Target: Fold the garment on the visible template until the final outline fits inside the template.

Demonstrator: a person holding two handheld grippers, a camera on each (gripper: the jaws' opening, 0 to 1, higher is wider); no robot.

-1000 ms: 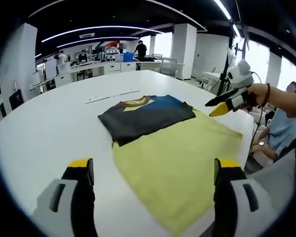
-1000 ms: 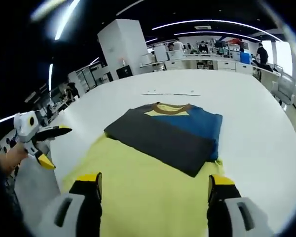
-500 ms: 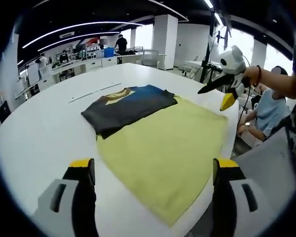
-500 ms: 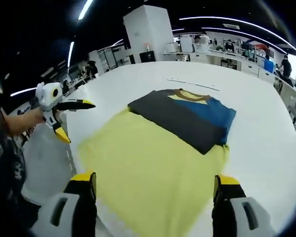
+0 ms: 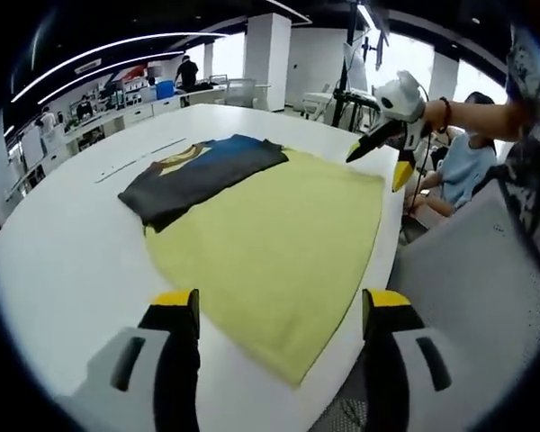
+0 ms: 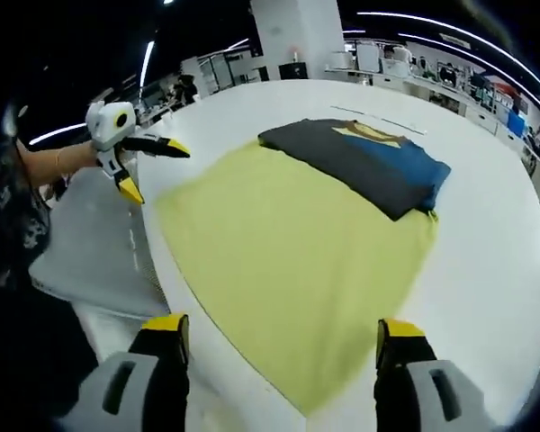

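Both grippers [image 5: 279, 310] [image 6: 272, 337] pulled back, jaws wide and empty, folded t-shirt [image 5: 198, 171] left on the yellow template [image 5: 270, 243], so looks finished.

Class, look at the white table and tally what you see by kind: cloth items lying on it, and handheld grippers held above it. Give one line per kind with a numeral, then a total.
Folded dark T-shirt: 1
Yellow template cloth: 1
Handheld grippers: 2, the left gripper and the right gripper, both with jaws apart
Total: 4
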